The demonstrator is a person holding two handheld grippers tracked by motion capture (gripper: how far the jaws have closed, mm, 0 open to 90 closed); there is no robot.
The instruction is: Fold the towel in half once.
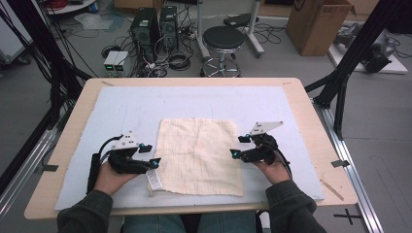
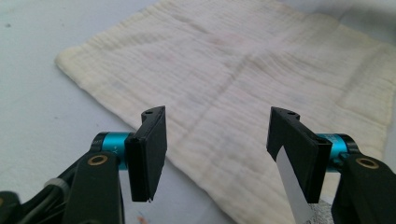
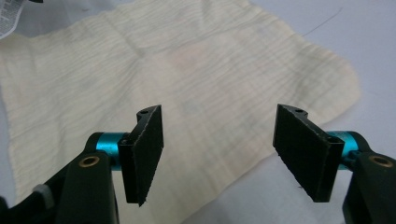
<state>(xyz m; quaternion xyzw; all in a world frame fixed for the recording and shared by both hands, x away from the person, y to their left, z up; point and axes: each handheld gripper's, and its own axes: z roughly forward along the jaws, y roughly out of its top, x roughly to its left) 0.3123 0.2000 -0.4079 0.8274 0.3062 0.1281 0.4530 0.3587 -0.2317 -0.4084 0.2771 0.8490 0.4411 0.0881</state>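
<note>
A cream square cloth [image 1: 200, 155] lies flat on the pale blue mat [image 1: 121, 107], with a white label [image 1: 154, 180] sticking out at its near left corner. My left gripper [image 1: 151, 155] hovers at the cloth's left edge, pointing inward, and it is open. In the left gripper view the cloth [image 2: 233, 79] spreads beyond the empty gap of that gripper [image 2: 217, 140], with the label [image 2: 289, 186] by the right jaw. My right gripper [image 1: 238, 146] stands open at the cloth's right edge. In the right gripper view the cloth [image 3: 163, 84] lies under this gripper [image 3: 217, 140], which holds nothing.
The mat covers most of a wooden table [image 1: 311, 121]. Beyond the table's far edge stand a black stool [image 1: 222, 41], computer towers [image 1: 145, 29] with loose cables, and a cardboard box [image 1: 316, 24]. Black frame poles [image 1: 354, 53] rise at both sides.
</note>
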